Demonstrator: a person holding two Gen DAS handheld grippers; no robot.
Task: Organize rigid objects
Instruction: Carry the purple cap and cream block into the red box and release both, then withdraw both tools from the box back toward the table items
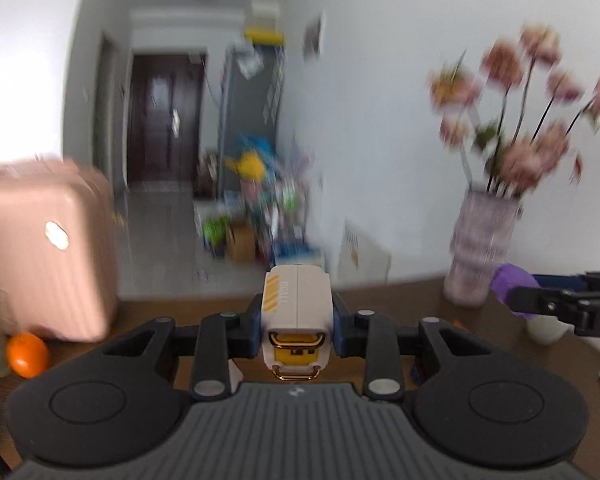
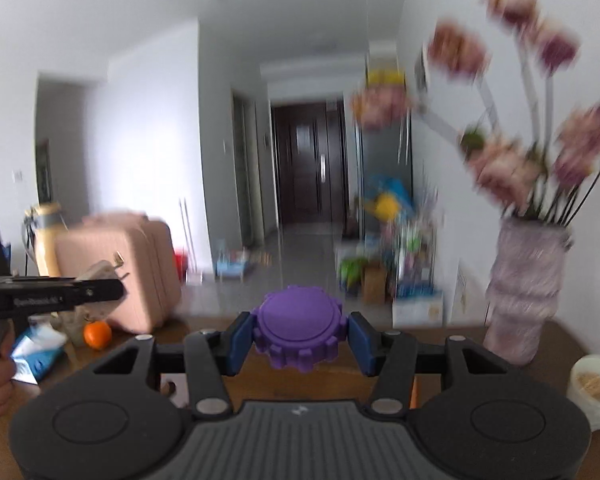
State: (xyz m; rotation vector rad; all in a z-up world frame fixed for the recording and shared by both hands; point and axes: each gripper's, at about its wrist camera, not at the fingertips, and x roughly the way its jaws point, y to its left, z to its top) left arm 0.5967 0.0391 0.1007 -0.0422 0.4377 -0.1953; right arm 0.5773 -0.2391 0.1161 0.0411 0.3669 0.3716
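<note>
Left claw (image 1: 298,322) clamps a white case (image 1: 296,304); right claw (image 2: 300,338) clamps a purple gear (image 2: 299,334); background blurred.

- Ahead of the left gripper (image 1: 298,330), at 12 o'clock, the brown table (image 1: 400,300) is bare up to its far edge, so there is room to pass.
- At 9 o'clock, a pink suitcase (image 1: 48,252) blocks the left side, with an orange (image 1: 27,354) just beside it.
- At 2 o'clock, the vase with flowers (image 1: 482,248) stands in the way.
- At 3 o'clock, the right gripper (image 2: 300,338) reaches in from the side, near a white cup (image 1: 546,328).
- From the right wrist view, a white tub (image 2: 596,388) sits at 4 o'clock, near the vase.
</note>
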